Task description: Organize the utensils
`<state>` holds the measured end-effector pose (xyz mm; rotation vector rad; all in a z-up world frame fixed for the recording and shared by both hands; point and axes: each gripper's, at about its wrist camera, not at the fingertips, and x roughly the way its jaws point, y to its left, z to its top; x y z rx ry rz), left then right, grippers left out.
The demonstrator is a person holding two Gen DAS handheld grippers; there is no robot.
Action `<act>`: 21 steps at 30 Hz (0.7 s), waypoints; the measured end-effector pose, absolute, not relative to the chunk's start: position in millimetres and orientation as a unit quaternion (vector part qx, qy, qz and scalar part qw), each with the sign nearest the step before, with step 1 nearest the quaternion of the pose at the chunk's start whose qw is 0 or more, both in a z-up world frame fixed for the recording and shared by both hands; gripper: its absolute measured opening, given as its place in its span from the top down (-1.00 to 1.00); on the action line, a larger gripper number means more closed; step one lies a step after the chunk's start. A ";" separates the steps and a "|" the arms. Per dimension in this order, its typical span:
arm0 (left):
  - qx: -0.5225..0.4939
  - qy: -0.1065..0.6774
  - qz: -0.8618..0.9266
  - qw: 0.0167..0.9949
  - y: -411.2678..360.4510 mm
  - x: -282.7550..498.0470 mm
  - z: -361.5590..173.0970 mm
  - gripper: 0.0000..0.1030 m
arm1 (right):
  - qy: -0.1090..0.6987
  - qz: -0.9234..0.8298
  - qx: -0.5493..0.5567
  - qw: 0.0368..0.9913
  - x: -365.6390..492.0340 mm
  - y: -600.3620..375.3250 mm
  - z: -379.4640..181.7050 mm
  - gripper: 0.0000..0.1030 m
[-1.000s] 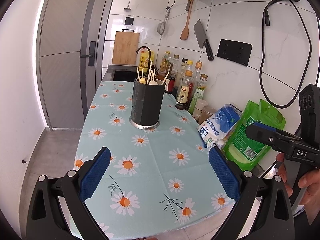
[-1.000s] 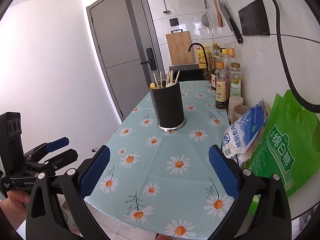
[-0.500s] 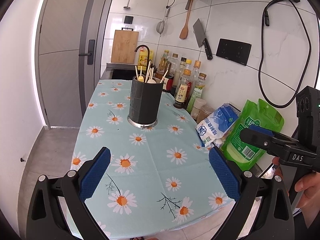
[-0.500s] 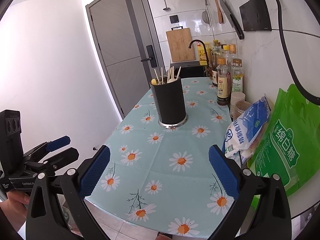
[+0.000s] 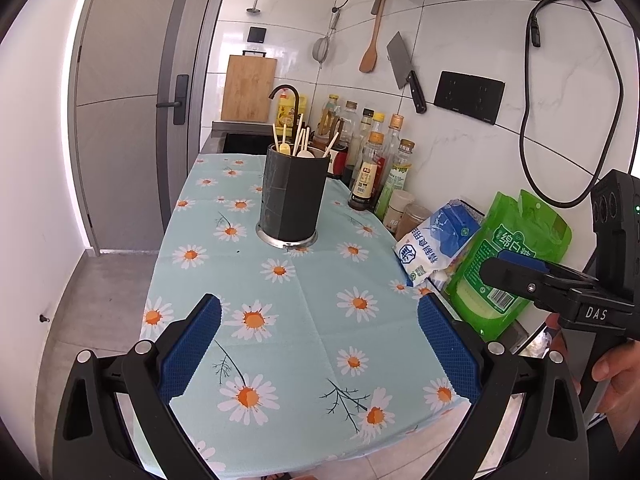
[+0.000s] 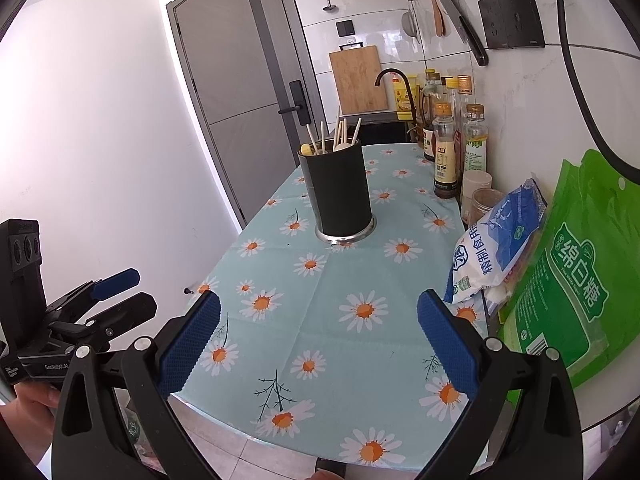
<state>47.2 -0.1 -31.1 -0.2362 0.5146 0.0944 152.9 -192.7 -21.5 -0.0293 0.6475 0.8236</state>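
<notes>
A: Both the left gripper (image 5: 319, 350) and right gripper (image 6: 319, 346) hung wide, empty. The holder (image 5: 291, 195) stood mid-tabletop (image 5: 304, 312).

B: The chopsticks (image 5: 299, 140) looked light, slick; pinch high on the stems.

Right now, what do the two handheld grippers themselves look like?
Both are matte black plastic frames with silver screw heads. The left gripper and right gripper each carry two blue, grid-textured pads. Seen from the left camera, the right unit bears white "DAS" lettering and a small green light. Bare hands hold them; no sleeves visible.
</notes>
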 end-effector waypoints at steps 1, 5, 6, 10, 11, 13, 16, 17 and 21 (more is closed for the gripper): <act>-0.117 0.255 0.045 0.959 0.0 47.4 -32.0 -0.87 | 0.310 0.393 -0.016 0.866 152.6 -192.6 -21.7 -0.90; -0.115 0.256 0.042 0.959 0.5 48.7 -36.3 -0.87 | 0.312 0.389 -0.021 0.867 152.2 -192.2 -23.0 -0.90; -0.116 0.256 0.041 0.959 1.0 48.9 -37.2 -0.87 | 0.313 0.389 -0.021 0.866 152.2 -192.1 -23.3 -0.90; -0.118 0.256 0.042 0.959 2.0 49.0 -38.5 -0.87 | 0.315 0.389 -0.025 0.865 151.8 -190.4 -24.0 -0.90; -0.119 0.256 0.042 0.959 1.9 48.9 -38.6 -0.87 | 0.315 0.390 -0.025 0.865 151.7 -190.0 -23.7 -0.90; -0.117 0.256 0.040 0.959 1.4 49.4 -38.8 -0.87 | 0.313 0.392 -0.026 0.865 151.1 -188.7 -22.4 -0.90; -0.115 0.257 0.038 0.959 0.6 49.1 -38.7 -0.87 | 0.314 0.393 -0.024 0.864 152.2 -187.7 -22.1 -0.90; -0.113 0.257 0.038 0.959 0.0 49.2 -38.6 -0.87 | 0.314 0.393 -0.024 0.864 152.0 -187.5 -21.8 -0.90; -0.110 0.263 0.038 0.958 0.9 50.6 -38.5 -0.87 | 0.315 0.392 -0.020 0.864 154.2 -185.7 -21.0 -0.90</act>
